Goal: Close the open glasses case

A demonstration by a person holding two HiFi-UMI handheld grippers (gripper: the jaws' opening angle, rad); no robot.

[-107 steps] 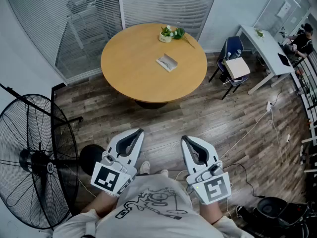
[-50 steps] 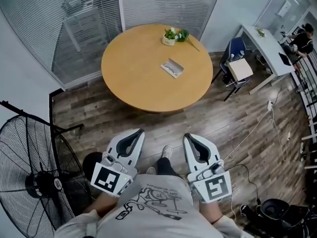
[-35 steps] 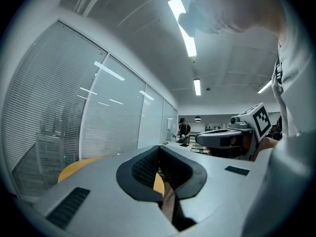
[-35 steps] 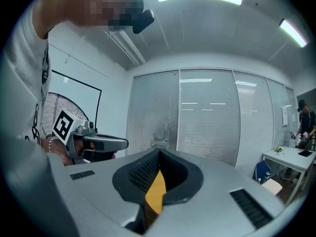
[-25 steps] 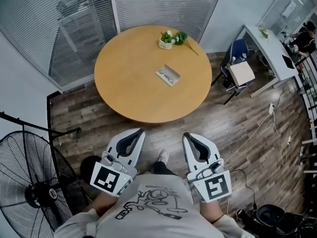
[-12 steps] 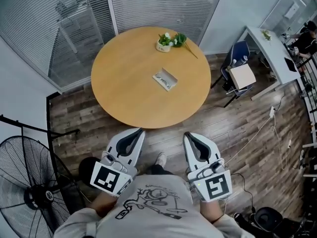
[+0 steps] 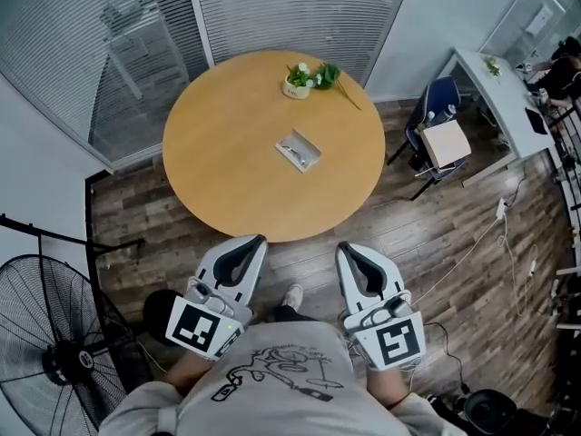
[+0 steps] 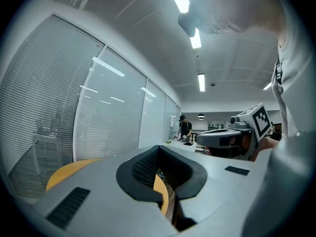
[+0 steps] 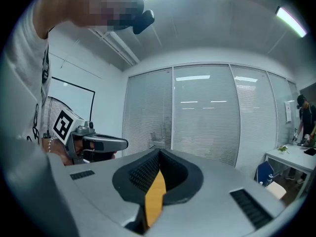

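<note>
On the table (image 7: pixel 227 153) the open glasses case (image 7: pixel 311 160) holds glasses (image 7: pixel 295 149); left hand-held gripper (image 7: pixel 257 241) and right hand-held gripper (image 7: pixel 343 248) closed

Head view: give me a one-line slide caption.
Left gripper and right gripper, both shut, hover short of the round table holding the open glasses case.

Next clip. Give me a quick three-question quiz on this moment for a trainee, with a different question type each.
1. True or false: the case lies open on the round table.
2. What else stands on the table? A) a potted plant B) a laptop C) a mug
3. Fill in: the left gripper and right gripper both have their jaws ____, with nothing between them.

Key: 1 true; 2 A; 3 shut.
</note>
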